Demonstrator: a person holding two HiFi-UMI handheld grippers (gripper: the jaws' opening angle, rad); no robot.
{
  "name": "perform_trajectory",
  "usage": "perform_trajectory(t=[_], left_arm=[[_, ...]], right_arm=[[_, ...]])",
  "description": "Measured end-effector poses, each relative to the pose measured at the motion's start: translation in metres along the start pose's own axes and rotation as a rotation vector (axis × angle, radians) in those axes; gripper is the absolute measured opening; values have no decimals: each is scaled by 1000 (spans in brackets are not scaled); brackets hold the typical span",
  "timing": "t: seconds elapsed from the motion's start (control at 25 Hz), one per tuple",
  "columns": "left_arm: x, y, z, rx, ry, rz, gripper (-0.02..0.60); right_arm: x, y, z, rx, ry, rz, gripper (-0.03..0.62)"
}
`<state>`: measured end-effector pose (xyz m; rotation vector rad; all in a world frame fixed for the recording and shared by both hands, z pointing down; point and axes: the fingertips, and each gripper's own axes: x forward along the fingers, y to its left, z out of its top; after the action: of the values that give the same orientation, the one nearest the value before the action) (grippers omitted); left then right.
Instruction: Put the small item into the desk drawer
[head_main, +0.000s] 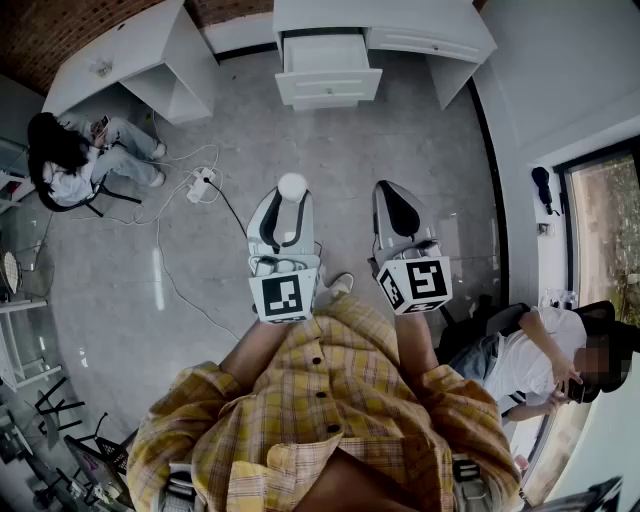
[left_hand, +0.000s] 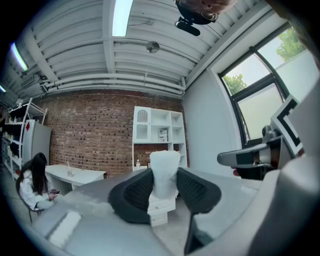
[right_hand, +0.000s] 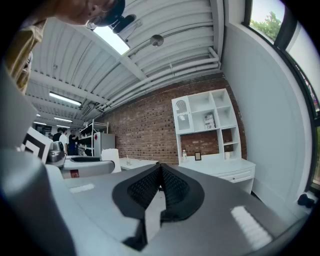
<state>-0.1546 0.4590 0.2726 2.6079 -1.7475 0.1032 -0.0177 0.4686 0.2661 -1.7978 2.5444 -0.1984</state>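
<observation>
Small item (left_hand: 164, 167), white, seemingly light and stiff, sits pinched mid-body in the left claw (head_main: 287, 220); right claw (right_hand: 160, 175) pressed together, drawer (head_main: 328, 68) open.

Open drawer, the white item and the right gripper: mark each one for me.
open drawer (head_main: 326, 58), head view, inside its pulled-out tray.
white item (left_hand: 164, 172), left gripper view, middle of its visible body.
right gripper (right_hand: 160, 169), right gripper view, where its shut fingers meet.

small white item (left_hand: 164, 167) held upright, white desk drawer (head_main: 328, 85) open
</observation>
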Motion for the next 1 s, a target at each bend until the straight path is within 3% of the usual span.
perform_trajectory(t=[0.28, 0.44, 0.6, 1.0], left_arm=[[-8, -13, 4, 45, -22, -11, 161], [-12, -27, 4, 31, -21, -7, 163], [-6, -43, 7, 57, -11, -31, 163], [17, -55, 13, 59, 3, -73, 163]], right_arm=[[-19, -4, 11, -20, -30, 3, -2], [-28, -12, 9, -56, -11, 0, -1], [-31, -22, 11, 5, -16, 34, -1], [-23, -35, 30, -21, -54, 63, 0]])
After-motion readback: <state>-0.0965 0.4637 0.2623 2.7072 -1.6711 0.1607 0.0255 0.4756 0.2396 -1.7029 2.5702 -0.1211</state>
